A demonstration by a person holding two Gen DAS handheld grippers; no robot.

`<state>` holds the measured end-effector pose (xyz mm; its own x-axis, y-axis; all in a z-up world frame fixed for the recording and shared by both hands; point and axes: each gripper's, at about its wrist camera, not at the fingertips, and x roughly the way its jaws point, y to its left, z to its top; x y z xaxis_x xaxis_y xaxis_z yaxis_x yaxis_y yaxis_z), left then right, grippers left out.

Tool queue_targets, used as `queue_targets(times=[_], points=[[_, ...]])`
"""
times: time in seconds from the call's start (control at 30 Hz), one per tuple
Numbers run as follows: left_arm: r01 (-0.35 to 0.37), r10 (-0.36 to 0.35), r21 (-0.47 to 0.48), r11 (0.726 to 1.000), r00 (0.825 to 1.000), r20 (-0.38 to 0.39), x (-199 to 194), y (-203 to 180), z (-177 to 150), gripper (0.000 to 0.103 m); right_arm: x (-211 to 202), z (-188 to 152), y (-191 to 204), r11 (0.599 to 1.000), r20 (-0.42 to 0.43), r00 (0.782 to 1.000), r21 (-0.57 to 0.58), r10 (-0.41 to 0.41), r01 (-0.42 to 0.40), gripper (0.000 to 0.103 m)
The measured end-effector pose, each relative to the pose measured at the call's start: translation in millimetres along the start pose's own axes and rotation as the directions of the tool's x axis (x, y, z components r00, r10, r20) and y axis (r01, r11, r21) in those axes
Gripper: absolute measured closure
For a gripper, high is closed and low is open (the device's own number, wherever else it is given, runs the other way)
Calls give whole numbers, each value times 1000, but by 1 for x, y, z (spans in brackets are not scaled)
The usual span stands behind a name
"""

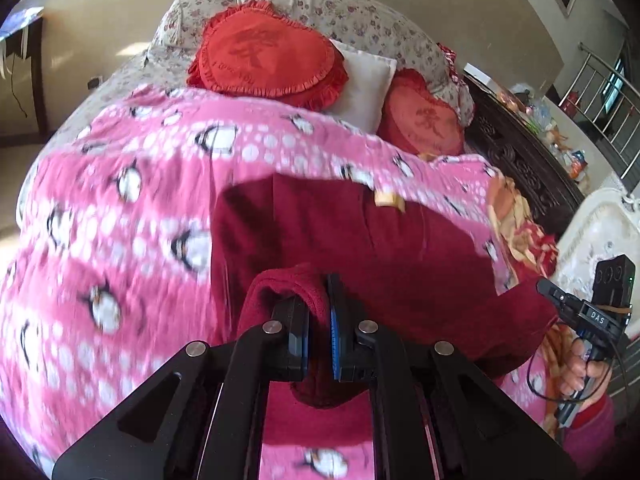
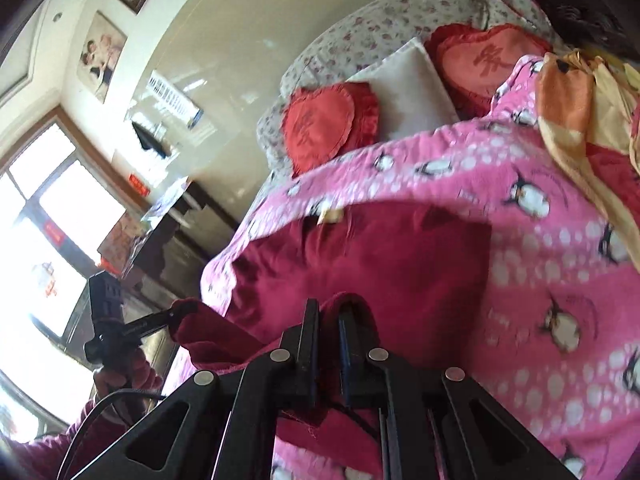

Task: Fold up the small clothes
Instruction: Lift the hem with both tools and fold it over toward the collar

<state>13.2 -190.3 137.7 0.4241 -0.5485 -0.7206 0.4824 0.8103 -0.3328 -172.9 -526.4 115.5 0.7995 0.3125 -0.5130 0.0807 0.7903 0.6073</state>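
The left tongs (image 1: 318, 332) are clamping one edge of the dark red garment (image 1: 360, 240), and the right tongs (image 2: 329, 344) are pinching another; its far part is lying on the pink penguin blanket (image 1: 120, 200) on the bed. The thick fleece is bunching between the pads, so I judge a corner may be slipping out, making the fold crooked.

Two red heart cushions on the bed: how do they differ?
The near heart cushion lies on top of the white pillow, fully visible. The far heart cushion sits lower, beside that pillow, partly hidden behind the pink penguin blanket. Both are red, frilled, with a darker character printed on them.
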Motion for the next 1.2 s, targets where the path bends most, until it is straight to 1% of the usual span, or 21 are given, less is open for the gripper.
queue_targets(times=[0.07, 0.13, 0.23, 0.3, 0.37, 0.4, 0.43, 0.47, 0.5, 0.53, 0.6, 0.63, 0.7, 0.73, 0.83, 0.9, 0.97, 1.0, 1.03, 1.1, 1.2], points=[[-6, 6, -8, 1000, 1000, -3, 17, 2, 17, 97, 13, 19, -9, 1000, 12, 1000, 6, -23, 23, 96], [-17, 16, -43, 999, 1000, -5, 35, 8, 31, 97, 31, 38, -24, 998, 13, 999, 50, -41, 41, 96], [14, -18, -94, 995, 999, -41, 58, 19, 46, 96, 60, 60, -56, 985, 8, 996, 150, -84, 82, 96], [21, -29, -108, 994, 997, -76, 66, 24, 53, 93, 73, 66, -65, 982, -24, 994, 150, -108, 111, 95], [45, -55, -112, 993, 995, -87, 66, 29, 56, 86, 81, 70, -64, 981, -74, 986, 108, -151, 158, 91], [54, -64, -116, 992, 994, -83, 63, 31, 58, 70, 77, 69, -60, 983, -74, 984, 80, -162, 168, 86], [62, -71, -120, 991, 995, -75, 60, 33, 59, 44, 69, 68, -56, 982, -50, 983, 52, -178, 181, 65], [58, -66, -129, 990, 996, -52, 54, 35, 60, 33, 62, 67, -55, 978, -25, 979, 44, -202, 203, 53], [50, -51, -146, 988, 999, -7, 46, 37, 62, 25, 48, 68, -55, 975, 23, 975, 51, -219, 218, 44], [51, -47, -161, 986, 998, 29, 38, 40, 63, 25, 38, 69, -58, 978, 58, 978, 67, -202, 198, 44], [73, -67, -169, 983, 997, 37, 28, 40, 64, 25, 21, 69, -58, 984, 82, 982, 81, -167, 161, 44], [70, -65, -158, 985, 997, 36, 24, 37, 63, 25, 14, 65, -53, 988, 90, 985, 61, -145, 140, 47], [52, -46, -116, 992, 997, 54, 19, 29, 57, 25, 13, 56, -36, 990, 79, 988, -27, -135, 138, 55], [35, -30, -84, 996, 998, 54, 21, 22, 53, 25, 19, 50, -21, 984, 61, 988, -98, -143, 149, 56], [-31, 31, -5, 1000, 999, 10, 42, 6, 42, 25, 49, 39, 5, 960, 11, 984, -218, -180, 178, 56], [-93, 93, 34, 995, 996, -14, 63, -1, 36, 25, 73, 36, 12, 951, -17, 983, -255, -184, 173, 56], [-164, 166, 51, 985, 986, -34, 87, -1, 34, 25, 103, 39, 14, 947, -50, 981, -273, -189, 169, 56], [-198, 200, 53, 979, 979, -45, 98, 3, 35, 25, 115, 42, 12, 944, -60, 978, -280, -198, 173, 56], [-220, 223, 45, 974, 973, -52, 107, 8, 36, 25, 129, 46, 8, 935, -60, 971, -289, -232, 205, 56], [-218, 217, -4, 976, 974, -60, 119, 24, 44, 25, 146, 53, -2, 916, -41, 951, -286, -306, 283, 56], [-184, 179, -73, 980, 981, -71, 124, 42, 54, 25, 170, 69, -26, 918, -56, 936, -221, -349, 329, 56]])
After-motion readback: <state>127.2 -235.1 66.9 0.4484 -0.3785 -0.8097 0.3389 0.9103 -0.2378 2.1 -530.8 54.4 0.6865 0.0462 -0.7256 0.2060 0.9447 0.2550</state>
